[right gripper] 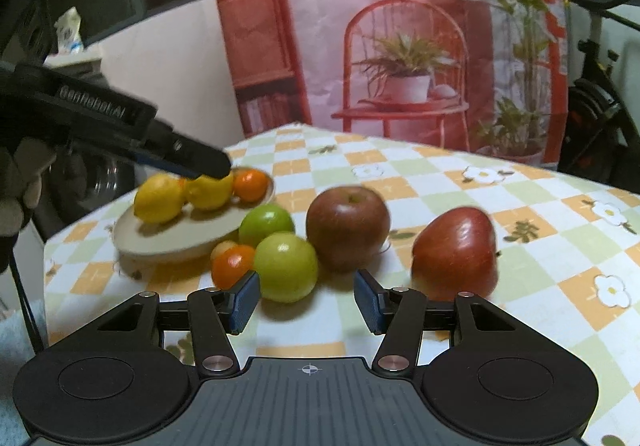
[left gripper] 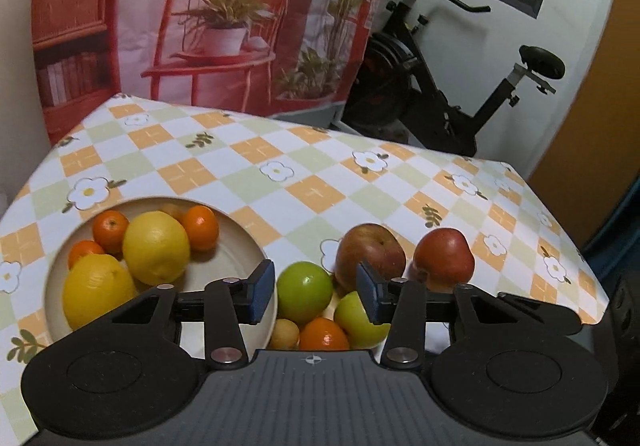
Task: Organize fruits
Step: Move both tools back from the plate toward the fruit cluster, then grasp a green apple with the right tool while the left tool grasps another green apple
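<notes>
A beige plate (left gripper: 236, 246) at the left holds two lemons (left gripper: 156, 246) and three small oranges (left gripper: 200, 226); it also shows in the right wrist view (right gripper: 168, 238). Beside it on the table lie two green apples (left gripper: 304, 292), a small orange (left gripper: 323, 334), a small yellow fruit (left gripper: 284, 333) and two red apples (left gripper: 370, 250) (left gripper: 443, 255). My left gripper (left gripper: 316, 294) is open and empty, above the green apples. My right gripper (right gripper: 306, 300) is open and empty, just before a green apple (right gripper: 286, 266). The left gripper's body (right gripper: 120, 126) hovers over the plate.
The table has a checked orange, green and white cloth (left gripper: 280, 174). A red printed backdrop (left gripper: 224, 14) hangs behind it. An exercise bike (left gripper: 452, 86) stands beyond the far right corner. The table's right edge (left gripper: 568, 242) is near the red apples.
</notes>
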Motion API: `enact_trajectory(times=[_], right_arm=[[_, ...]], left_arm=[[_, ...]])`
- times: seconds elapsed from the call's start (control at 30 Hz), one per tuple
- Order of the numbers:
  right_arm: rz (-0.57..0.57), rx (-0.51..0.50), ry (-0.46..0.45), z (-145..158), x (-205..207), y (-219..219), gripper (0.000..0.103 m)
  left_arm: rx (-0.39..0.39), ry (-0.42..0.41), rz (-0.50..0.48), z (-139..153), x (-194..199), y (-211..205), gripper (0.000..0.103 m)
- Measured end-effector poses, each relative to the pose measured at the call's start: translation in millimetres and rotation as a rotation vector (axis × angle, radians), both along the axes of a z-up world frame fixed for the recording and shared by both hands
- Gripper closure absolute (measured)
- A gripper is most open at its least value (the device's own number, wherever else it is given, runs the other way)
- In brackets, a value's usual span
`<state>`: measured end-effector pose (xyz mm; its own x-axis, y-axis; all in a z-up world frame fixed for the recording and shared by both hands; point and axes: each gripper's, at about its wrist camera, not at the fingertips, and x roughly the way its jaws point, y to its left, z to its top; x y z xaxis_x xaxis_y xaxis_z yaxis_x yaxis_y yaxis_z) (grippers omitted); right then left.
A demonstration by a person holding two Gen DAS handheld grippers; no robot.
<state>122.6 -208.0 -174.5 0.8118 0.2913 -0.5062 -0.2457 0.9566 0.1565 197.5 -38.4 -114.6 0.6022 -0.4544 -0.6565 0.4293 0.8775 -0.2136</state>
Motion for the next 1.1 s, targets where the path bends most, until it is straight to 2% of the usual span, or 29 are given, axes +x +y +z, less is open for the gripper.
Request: enact_trajectory(times=[0.2, 0.5, 0.6, 0.77, 0.93, 1.1], right_arm=[[0.014, -0.016, 0.022, -3.1, 4.7, 7.4, 0.055], [0.026, 0.045, 0.031, -2.2, 13.2, 5.2, 0.055], [0.037, 0.021, 0.044, -4.3, 14.7, 9.4, 0.055], [0.047, 0.003, 0.058, -7.0, 15.2, 12.8, 0.055], [0.054, 0.021, 0.102, -11.9, 18.0, 9.0, 0.054], [0.031, 0.045, 0.099, -13.0, 16.6, 3.8, 0.054]], left_arm=[[0.012, 0.018, 0.001, -5.6, 1.8, -2.4, 0.057], [0.005, 0.022, -0.014, -3.1, 1.8, -9.6, 0.057], [0.016, 0.04, -0.04, -6.1, 5.1, -15.4, 0.062], [-0.003, 0.084, -0.057, -12.6, 14.9, -22.4, 0.062], [-0.018, 0.138, -0.106, -21.1, 23.8, -34.0, 0.062], [-0.019, 0.174, -0.114, -30.2, 31.1, -39.8, 0.062]])
